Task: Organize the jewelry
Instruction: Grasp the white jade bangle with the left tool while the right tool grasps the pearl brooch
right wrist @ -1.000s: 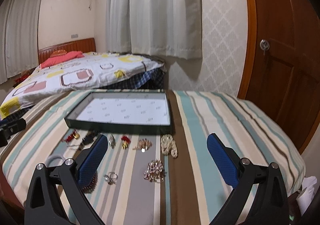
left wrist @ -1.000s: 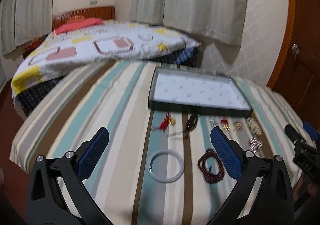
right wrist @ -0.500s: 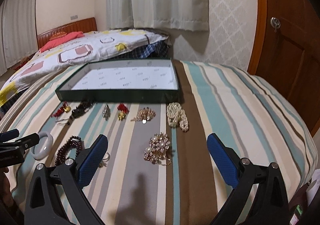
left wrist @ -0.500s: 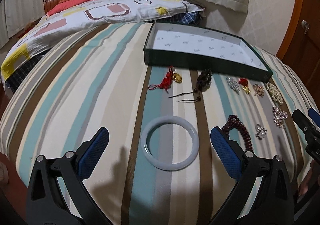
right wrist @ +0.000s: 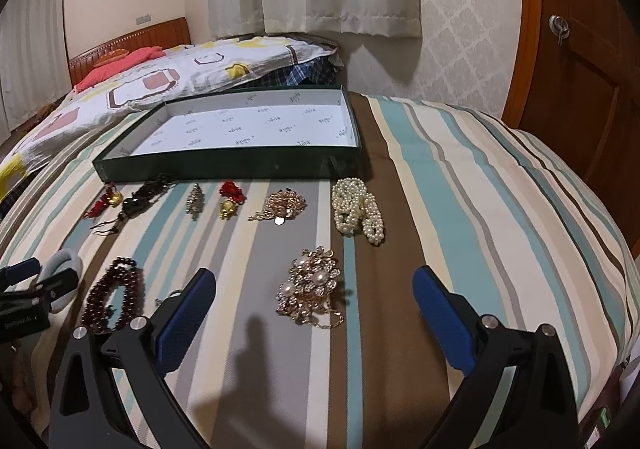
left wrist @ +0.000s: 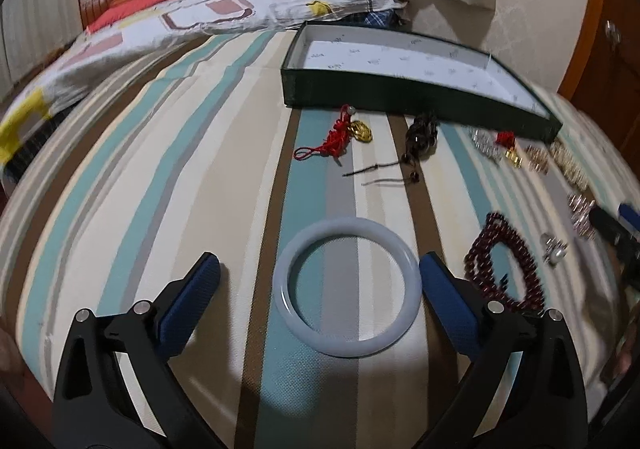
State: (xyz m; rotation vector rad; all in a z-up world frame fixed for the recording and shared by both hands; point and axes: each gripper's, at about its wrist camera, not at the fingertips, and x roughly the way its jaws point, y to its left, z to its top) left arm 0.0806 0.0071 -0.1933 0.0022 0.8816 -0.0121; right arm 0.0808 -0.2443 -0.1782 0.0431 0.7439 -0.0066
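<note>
— Where's the pale bangle point(left wrist: 347, 287)?

— Flat on the striped cloth point(left wrist: 160, 185), dead ahead of the left gripper point(left wrist: 320, 281), sitting between its wide-open, empty jaws.

— Touching?

— Hard to tell; its right pad point(left wrist: 444, 301) looks just beside the rim.

— And the right gripper point(right wrist: 314, 303)?

— Also open, empty, low over the gold brooch point(right wrist: 310, 285), further off. Green box point(left wrist: 400, 101) lies beyond.

We see a striped cloth surface point(right wrist: 460, 185) carrying a shallow green tray point(right wrist: 224, 165). In front of the tray we find a pearl strand point(right wrist: 360, 211), a gold brooch point(right wrist: 312, 285), dark red beads point(left wrist: 504, 265), a white bangle point(left wrist: 347, 287) and a red-tasselled charm point(left wrist: 340, 133).
</note>
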